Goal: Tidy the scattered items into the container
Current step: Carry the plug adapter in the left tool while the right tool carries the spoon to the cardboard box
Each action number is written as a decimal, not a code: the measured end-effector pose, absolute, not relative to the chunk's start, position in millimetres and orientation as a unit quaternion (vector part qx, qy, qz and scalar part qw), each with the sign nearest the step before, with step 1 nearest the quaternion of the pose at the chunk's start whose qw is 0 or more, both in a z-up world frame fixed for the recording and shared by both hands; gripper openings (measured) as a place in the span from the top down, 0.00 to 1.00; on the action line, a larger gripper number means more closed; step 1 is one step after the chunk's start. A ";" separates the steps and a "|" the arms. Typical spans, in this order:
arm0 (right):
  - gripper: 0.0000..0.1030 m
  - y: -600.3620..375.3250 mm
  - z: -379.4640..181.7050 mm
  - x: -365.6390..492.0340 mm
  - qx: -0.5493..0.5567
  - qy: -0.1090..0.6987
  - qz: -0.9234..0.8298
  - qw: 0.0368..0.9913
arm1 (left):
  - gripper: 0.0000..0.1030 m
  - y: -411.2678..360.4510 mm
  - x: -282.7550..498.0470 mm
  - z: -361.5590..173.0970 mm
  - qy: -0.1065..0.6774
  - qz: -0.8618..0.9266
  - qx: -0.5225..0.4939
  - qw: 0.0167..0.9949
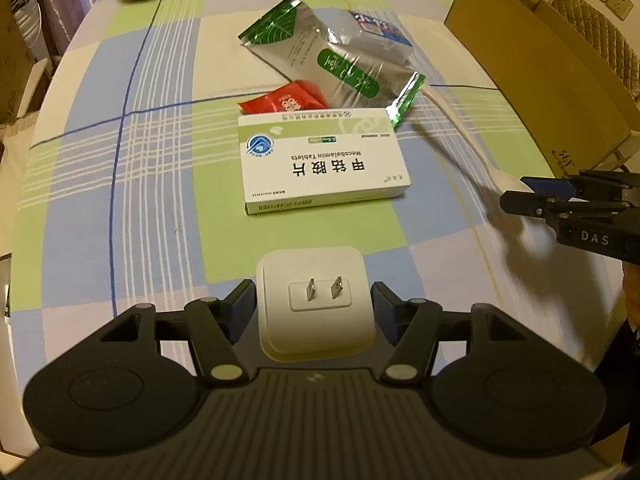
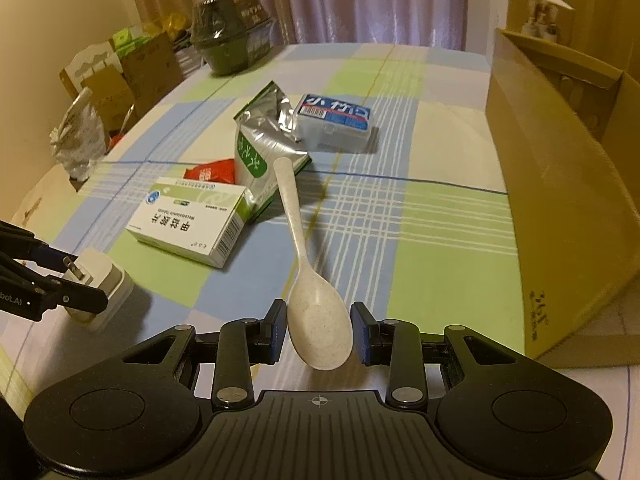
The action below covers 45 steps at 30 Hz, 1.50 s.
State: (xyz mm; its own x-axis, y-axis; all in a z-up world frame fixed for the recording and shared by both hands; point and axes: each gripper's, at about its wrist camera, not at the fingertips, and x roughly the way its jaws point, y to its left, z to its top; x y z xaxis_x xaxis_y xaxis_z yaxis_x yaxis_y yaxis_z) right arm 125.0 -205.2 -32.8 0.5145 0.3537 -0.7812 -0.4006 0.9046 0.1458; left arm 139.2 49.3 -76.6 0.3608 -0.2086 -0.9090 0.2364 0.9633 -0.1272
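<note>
While both tools sit low over the table, I judge this as the grasping step for two items at once. My left gripper (image 1: 314, 306) has its blue pads spread on either side of the white square plug adapter with two metal prongs (image 1: 316, 300), a small gap showing at each side, so it is released, not yet clamped. My right gripper (image 2: 319, 330) likewise stands spread around the bowl of the speckled off-white plastic spoon (image 2: 318, 320), pads just beside it but apart.

Next, I think each pair of pads must close squarely, then lift and carry to the tall brown cardboard box (image 2: 560, 208) standing at the right edge; the spoon's rounded bowl may slip.

Further out lie a white-and-green medicine carton (image 1: 320, 160), a red sachet (image 1: 286, 100), a silver-and-green foil pouch (image 1: 336, 60) and a small blue-labelled clear plastic case (image 2: 334, 122), all near each other.

The surface is a round table under a checked cloth of green, blue and cream (image 2: 420, 232). Beyond hang mauve curtains (image 2: 340, 0), with a dark lidded bowl (image 2: 230, 40) at the far edge.
</note>
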 end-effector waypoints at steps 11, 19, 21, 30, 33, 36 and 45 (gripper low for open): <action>0.64 -232.8 2.3 96.8 0.006 0.413 0.192 0.890 | 0.44 27.6 128.6 -39.9 0.523 -0.150 0.006 0.839; 0.64 -256.0 38.2 86.4 0.020 0.378 0.174 0.909 | 0.44 -7.1 126.7 -12.3 0.502 -0.177 0.010 0.846; 0.64 -265.5 47.2 86.4 0.026 0.370 0.166 0.914 | 0.44 -16.6 126.7 -5.0 0.496 -0.184 0.015 0.849; 0.64 -306.8 81.4 89.7 0.054 0.337 0.132 0.931 | 0.44 -57.7 129.7 23.5 0.472 -0.211 0.031 0.856; 0.64 -316.6 90.2 89.9 0.056 0.328 0.126 0.935 | 0.44 -71.3 131.7 30.6 0.466 -0.218 0.036 0.857; 0.64 -329.3 97.3 91.2 0.065 0.320 0.115 0.938 | 0.44 -84.3 133.3 38.3 0.460 -0.225 0.036 0.858; 0.64 -378.5 112.2 98.9 0.077 0.306 0.071 0.946 | 0.44 -138.0 142.6 59.7 0.441 -0.262 0.021 0.858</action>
